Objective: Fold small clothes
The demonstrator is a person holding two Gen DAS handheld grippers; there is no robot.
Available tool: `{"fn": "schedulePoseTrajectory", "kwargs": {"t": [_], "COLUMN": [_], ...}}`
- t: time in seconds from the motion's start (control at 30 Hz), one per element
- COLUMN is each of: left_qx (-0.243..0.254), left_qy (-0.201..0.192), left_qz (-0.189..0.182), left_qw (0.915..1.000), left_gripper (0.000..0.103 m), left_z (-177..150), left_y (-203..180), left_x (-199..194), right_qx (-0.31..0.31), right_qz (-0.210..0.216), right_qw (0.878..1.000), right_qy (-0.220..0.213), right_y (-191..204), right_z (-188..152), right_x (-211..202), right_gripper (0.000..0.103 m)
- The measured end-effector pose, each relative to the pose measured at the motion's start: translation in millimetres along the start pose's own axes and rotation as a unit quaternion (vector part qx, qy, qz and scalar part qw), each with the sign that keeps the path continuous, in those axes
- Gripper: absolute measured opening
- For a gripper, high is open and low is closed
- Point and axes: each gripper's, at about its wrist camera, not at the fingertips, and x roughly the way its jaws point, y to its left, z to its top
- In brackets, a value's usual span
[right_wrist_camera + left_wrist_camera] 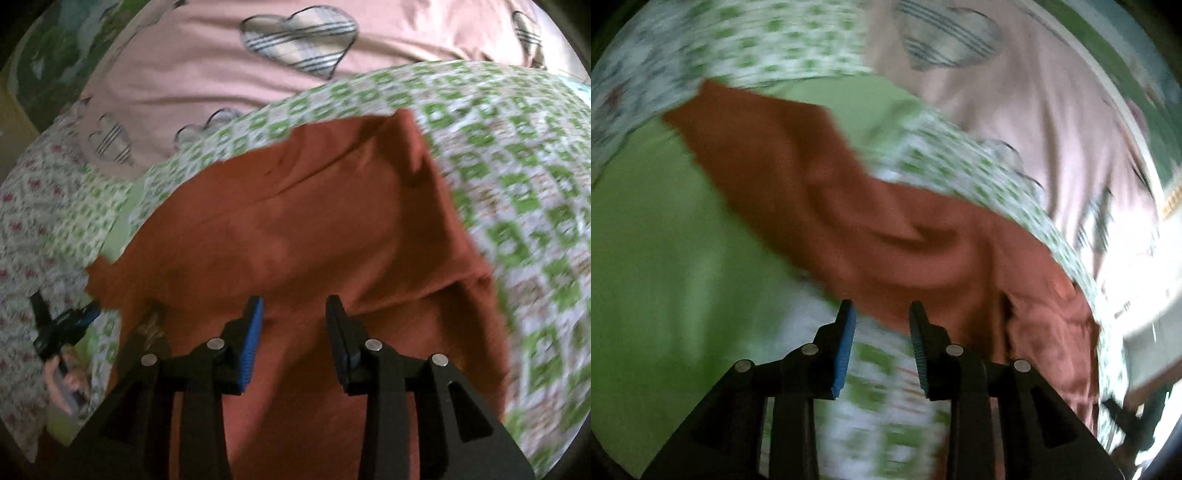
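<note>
1. Left wrist view: the left claw (882,314) is spread partway with nothing between its blue pads, so it isn't holding anything. Just past its tips lies the rust-brown garment (849,221), stretched slantwise over a green-and-white patterned sheet (960,162) with plain green cloth (665,240) beside it. Looks like a bed more than anything, though it's blurry. A pink cloth with plaid hearts (1015,92) sits further back. The brown piece shows a big crease and a bunched end toward the right, so I'd say it's not a tidy fold yet.

2. Right wrist view: the right claw (294,310) is also spread, pads clear of the fabric, hanging right over the brown garment. Here the garment looks like a flap has been laid over itself, with a straight edge along the top. The other claw and the person's hand (64,384) show at the left edge, beside the garment's corner.

3. My guess on progress: roughly one fold in, both claws let go, and the piece needs at least another fold plus smoothing. Can't tell whether the pink cloth is waiting its turn.
</note>
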Motion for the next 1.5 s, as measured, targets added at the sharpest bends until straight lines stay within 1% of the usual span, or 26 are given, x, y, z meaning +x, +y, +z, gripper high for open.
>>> {"fn": "schedulePoseTrajectory", "kwargs": {"t": [0.03,0.07,0.1,0.13,0.2,0.23,0.3,0.37,0.47,0.53,0.57,0.6,0.63,0.67,0.77,0.83,0.93,0.97,1.07,1.13,1.17,1.2,1.23,1.33,1.43,1.5], "left_qx": [-0.017,-0.043,-0.058,-0.074,-0.108,-0.121,-0.149,-0.167,-0.188,-0.191,-0.193,-0.193,-0.19,-0.183,-0.135,-0.098,-0.046,-0.025,0.025,0.063,0.084,0.097,0.118,0.164,0.204,0.225], "left_qy": [-0.005,-0.014,-0.02,-0.029,-0.041,-0.043,-0.049,-0.051,-0.077,-0.088,-0.09,-0.092,-0.091,-0.09,-0.112,-0.123,-0.126,-0.123,-0.11,-0.093,-0.079,-0.068,-0.053,-0.02,0.02,0.037], "left_qz": [0.002,0.004,0.009,0.016,0.036,0.04,0.034,0.013,0.0,0.015,0.021,0.03,0.032,0.034,0.025,0.011,-0.028,-0.042,-0.083,-0.112,-0.131,-0.147,-0.165,-0.177,-0.191,-0.188], "left_qw": [0.9998,0.999,0.9981,0.9967,0.9926,0.9908,0.987,0.9845,0.9791,0.9775,0.9768,0.9765,0.977,0.9784,0.9841,0.9876,0.9905,0.9911,0.9902,0.9873,0.9847,0.982,0.9778,0.9702,0.9599,0.9554], "left_gripper": [0.034,0.038,0.043,0.044,0.053,0.054,0.055,0.059,0.06,0.06,0.053,0.029,0.01,0.006,0.005,0.004,0.004,0.004,0.004,0.004,0.004,0.004,0.004,0.004,0.004,0.004], "left_z": [6,13,19,25,41,47,62,77,105,123,131,138,142,145,140,131,110,101,75,54,42,32,17,-21,-60,-78], "left_y": [11,26,36,47,69,76,93,108,124,129,131,132,132,129,100,71,18,-6,-66,-110,-137,-156,-182,-232,-283,-305], "left_x": [-1,-3,-3,-4,-1,2,10,20,29,35,38,41,42,42,26,14,0,-2,-4,-1,4,9,18,37,65,80], "right_qx": [-0.006,-0.009,-0.013,-0.014,-0.015,-0.018,-0.022,-0.024,-0.026,-0.027,-0.027,-0.027,-0.027,-0.027,-0.025,-0.016,0.0,0.004,0.014,0.021,0.026,0.034,0.04,0.056,0.06,0.065], "right_qz": [0.004,0.007,0.011,0.014,0.024,0.027,0.03,0.032,0.034,0.038,0.04,0.043,0.045,0.046,0.048,0.045,0.043,0.042,0.045,0.045,0.043,0.04,0.037,0.032,0.028,0.024], "right_qw": [1.0,1.0,1.0,0.999,0.999,0.999,0.998,0.998,0.998,0.998,0.998,0.998,0.998,0.998,0.998,0.999,0.999,0.999,0.999,0.999,0.999,0.999,0.998,0.997,0.997,0.997], "right_qy": [0.007,0.013,0.022,0.028,0.036,0.04,0.045,0.047,0.05,0.049,0.048,0.046,0.045,0.042,0.036,0.027,0.014,0.012,0.006,0.0,-0.006,-0.015,-0.022,-0.032,-0.037,-0.042], "right_y": [6,11,16,21,27,31,35,38,42,45,45,46,47,47,46,41,35,33,26,19,15,10,5,-10,-19,-28], "right_z": [-5,-7,-13,-17,-26,-29,-30,-31,-31,-30,-29,-29,-29,-29,-30,-31,-32,-32,-33,-34,-35,-37,-38,-41,-43,-44], "right_x": [2,5,8,9,11,12,16,15,15,14,13,11,10,8,4,2,-2,-4,-9,-13,-16,-20,-23,-31,-37,-42], "right_gripper": [0.038,0.038,0.039,0.039,0.039,0.039,0.039,0.039,0.039,0.039,0.039,0.039,0.039,0.039,0.039,0.039,0.039,0.039,0.039,0.039,0.039,0.039,0.039,0.039,0.039,0.039]}}
